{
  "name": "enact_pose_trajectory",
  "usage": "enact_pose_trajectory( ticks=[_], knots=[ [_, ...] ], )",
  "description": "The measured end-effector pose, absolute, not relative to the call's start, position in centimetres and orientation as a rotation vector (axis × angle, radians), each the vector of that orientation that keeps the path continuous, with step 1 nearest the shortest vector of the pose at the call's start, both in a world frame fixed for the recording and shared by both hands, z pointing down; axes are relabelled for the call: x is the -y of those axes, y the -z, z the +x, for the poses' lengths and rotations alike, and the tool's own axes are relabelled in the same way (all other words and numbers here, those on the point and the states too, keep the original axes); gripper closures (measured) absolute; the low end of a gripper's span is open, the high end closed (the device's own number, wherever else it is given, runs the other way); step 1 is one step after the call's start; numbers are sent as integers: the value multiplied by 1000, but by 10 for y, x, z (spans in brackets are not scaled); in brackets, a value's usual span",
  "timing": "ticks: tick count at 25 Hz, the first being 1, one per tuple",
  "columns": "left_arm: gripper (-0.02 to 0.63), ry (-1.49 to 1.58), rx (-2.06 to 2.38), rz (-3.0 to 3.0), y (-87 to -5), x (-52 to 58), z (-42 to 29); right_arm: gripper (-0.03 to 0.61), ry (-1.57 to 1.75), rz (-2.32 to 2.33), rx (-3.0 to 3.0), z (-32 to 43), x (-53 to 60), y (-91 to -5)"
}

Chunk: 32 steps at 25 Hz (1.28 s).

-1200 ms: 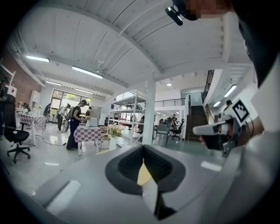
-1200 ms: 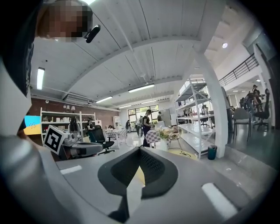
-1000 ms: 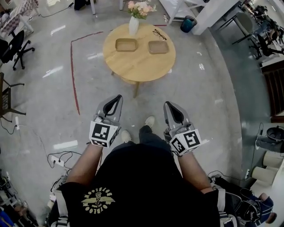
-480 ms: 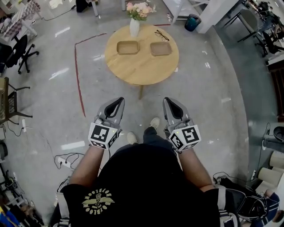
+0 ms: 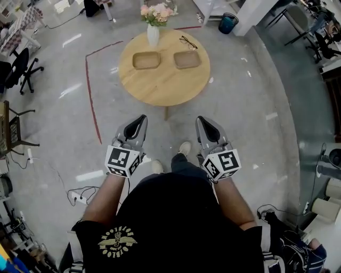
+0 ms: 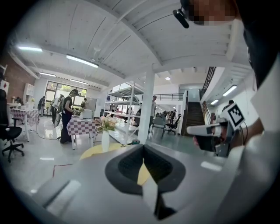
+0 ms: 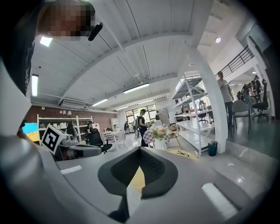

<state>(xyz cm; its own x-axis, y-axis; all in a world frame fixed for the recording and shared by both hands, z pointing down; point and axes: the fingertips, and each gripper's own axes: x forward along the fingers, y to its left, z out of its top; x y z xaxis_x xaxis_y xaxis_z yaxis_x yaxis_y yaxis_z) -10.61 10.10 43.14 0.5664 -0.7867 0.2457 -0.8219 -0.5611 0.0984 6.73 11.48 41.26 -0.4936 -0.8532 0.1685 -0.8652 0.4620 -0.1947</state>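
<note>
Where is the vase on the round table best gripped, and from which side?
Probably the vase body, below the flowers, with the fingers level. It stands upright and slim, and the blooms cover its top. Come from the side of the left gripper: the tray lies in front of it and the glasses lie to its right.
</note>
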Motion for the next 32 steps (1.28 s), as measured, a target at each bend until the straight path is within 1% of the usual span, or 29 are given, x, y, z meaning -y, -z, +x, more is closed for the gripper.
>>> enact_pose_trajectory(
  ticks=[15, 24, 29, 32],
  knots=[
    [611, -215, 1435, 2501, -429, -32, -63, 578, -409, 1548, 2686, 126, -46, -418],
    [611, -142, 1554, 2387, -419, 8, -44, 578, -380, 1499, 2706, 178, 12, -408],
    [611, -82, 1706, 2353, -394, 23, -54, 578, -335, 1390, 2746, 189, 34, -404],
    [611, -57, 1739, 2295, -397, 23, -56, 578, -318, 1354, 2769, 191, 41, -401]
  ],
)
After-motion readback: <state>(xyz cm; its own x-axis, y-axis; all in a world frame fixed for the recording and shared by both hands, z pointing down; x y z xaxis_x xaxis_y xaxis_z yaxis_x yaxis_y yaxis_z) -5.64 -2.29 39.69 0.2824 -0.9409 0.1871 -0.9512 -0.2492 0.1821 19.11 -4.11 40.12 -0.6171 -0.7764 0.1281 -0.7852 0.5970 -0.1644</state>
